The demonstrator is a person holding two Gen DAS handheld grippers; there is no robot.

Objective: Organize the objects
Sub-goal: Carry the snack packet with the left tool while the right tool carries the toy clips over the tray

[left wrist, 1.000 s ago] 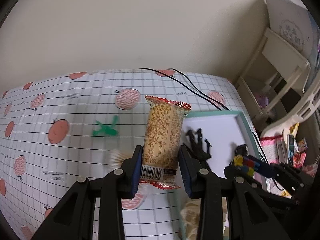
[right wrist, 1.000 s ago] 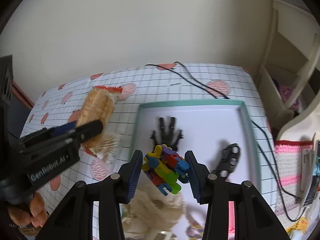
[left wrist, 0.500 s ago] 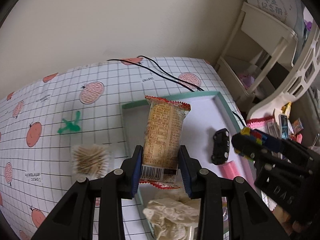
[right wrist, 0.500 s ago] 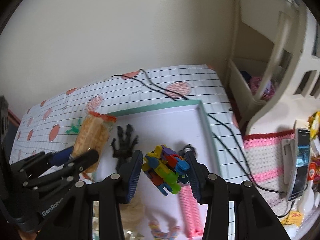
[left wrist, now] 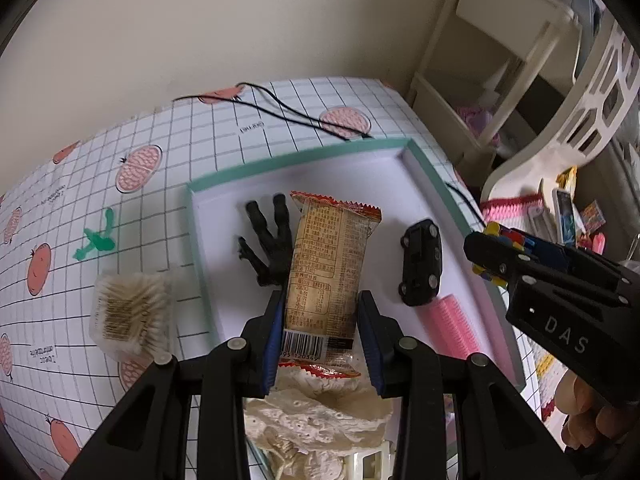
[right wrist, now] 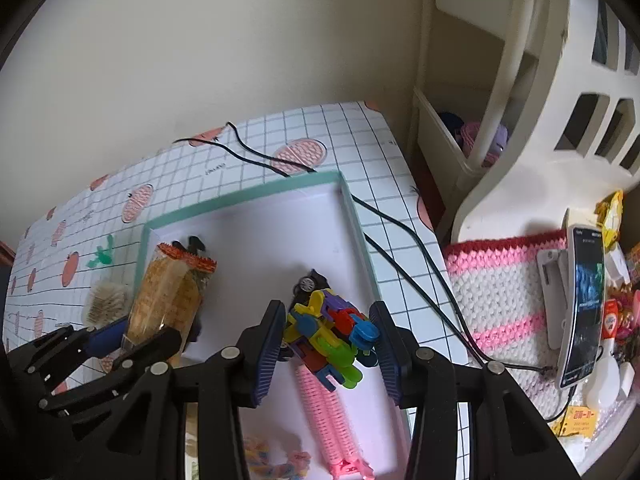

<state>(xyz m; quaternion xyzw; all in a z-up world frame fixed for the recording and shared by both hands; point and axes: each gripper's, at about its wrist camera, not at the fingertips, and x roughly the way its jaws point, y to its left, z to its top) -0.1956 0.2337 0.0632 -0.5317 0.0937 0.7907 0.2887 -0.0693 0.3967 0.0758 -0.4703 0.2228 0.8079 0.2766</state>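
Orange snack packet (left wrist: 329, 268) clamped in left tool (left wrist: 320, 336), colourful blocks (right wrist: 330, 336) in right tool (right wrist: 330, 354)

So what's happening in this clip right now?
A person is tidying small things into a teal-rimmed tray. The left hand-held gripper is shut on a snack packet, held over the tray above a black toy hand. The right hand-held gripper is shut on a colourful block toy, above the toy car and pink hair roller in the tray.

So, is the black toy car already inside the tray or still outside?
Inside. The black toy car lies on the white floor of the tray, within its teal rim, beside the pink roller.
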